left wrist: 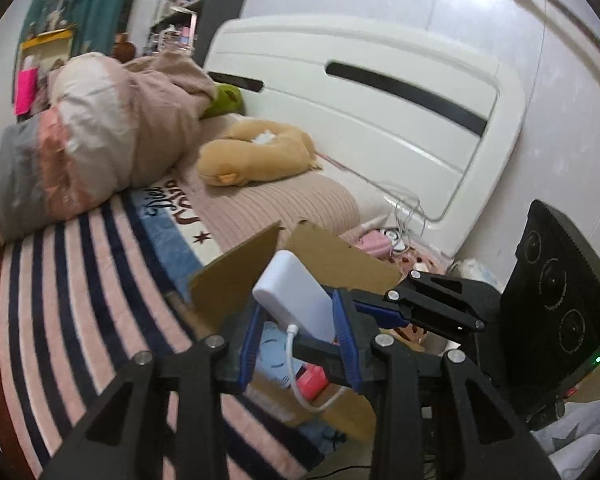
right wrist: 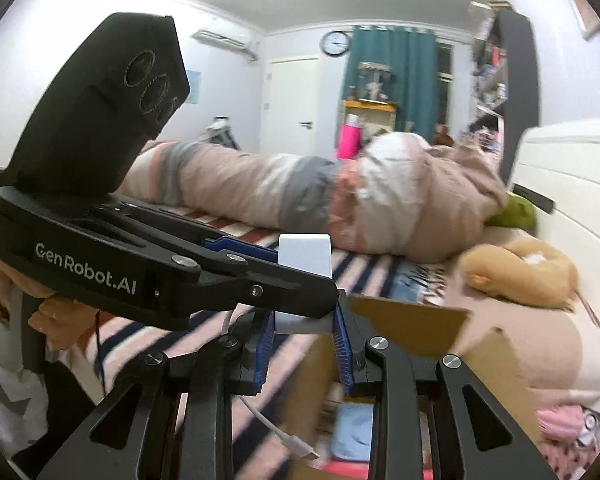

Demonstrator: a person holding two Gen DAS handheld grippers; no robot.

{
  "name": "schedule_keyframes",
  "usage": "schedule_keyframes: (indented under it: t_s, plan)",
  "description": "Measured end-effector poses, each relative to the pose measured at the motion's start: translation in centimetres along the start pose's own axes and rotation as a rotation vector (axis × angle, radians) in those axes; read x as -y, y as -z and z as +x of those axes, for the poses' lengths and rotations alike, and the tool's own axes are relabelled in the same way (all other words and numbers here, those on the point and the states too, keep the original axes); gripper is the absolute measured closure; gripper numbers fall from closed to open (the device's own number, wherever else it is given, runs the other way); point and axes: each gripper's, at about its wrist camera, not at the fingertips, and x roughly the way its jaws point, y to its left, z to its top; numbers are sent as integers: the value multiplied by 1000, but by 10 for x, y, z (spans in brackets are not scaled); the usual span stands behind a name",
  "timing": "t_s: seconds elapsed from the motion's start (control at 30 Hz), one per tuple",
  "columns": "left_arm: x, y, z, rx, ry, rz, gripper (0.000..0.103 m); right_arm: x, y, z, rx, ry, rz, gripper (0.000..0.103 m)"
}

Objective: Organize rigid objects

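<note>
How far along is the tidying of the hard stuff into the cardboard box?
Done: a light blue item and a red one already lie in the open brown cardboard box. In hand: both claws grip the white rectangular power bank above it. Left: lowering it in, trailing white cable included.

"GenRobot.AI" on left claw (right wrist: 300, 276)

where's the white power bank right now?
Centre of both wrist views: the white power bank is gripped by both the left tool and right tool, above the open cardboard box on the bed.
</note>
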Motion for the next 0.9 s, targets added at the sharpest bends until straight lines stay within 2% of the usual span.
schedule_keyframes:
  t_s: [0.13, 0.23, 0.3, 0.37, 0.43, 0.6, 0.67, 0.8, 0.87, 0.9]
  plan:
    - [8, -4, 37, -75, -8, 10, 71, 26, 12, 12, -73, 37, 25, 80]
    - [3, 2, 57, -137, -81, 9, 69, 41, 23, 29, -160, 33, 62, 80]
    - [-2, 6, 62, -151, -101, 1, 54, 48, 29, 39, -205, 32, 89, 80]
    - [-6, 8, 62, -147, -120, -6, 46, 52, 34, 46, -234, 24, 116, 74]
    - [-7, 10, 56, -135, -139, -8, 42, 55, 36, 49, -242, 21, 134, 66]
    - [-9, 11, 32, -67, -171, -22, 25, 50, 37, 44, -238, 26, 125, 61]
    - [-7, 13, 16, -24, -208, -28, 20, 48, 33, 36, -215, 25, 120, 46]
    - [-3, 22, -18, 66, -313, -48, 7, 42, 24, 19, -145, 9, 105, 32]
    - [-3, 27, -33, 115, -376, -70, 3, 39, 19, 9, -97, -7, 102, 18]
    - [-4, 31, -40, 135, -402, -83, 2, 37, 17, 2, -63, -15, 102, 15]
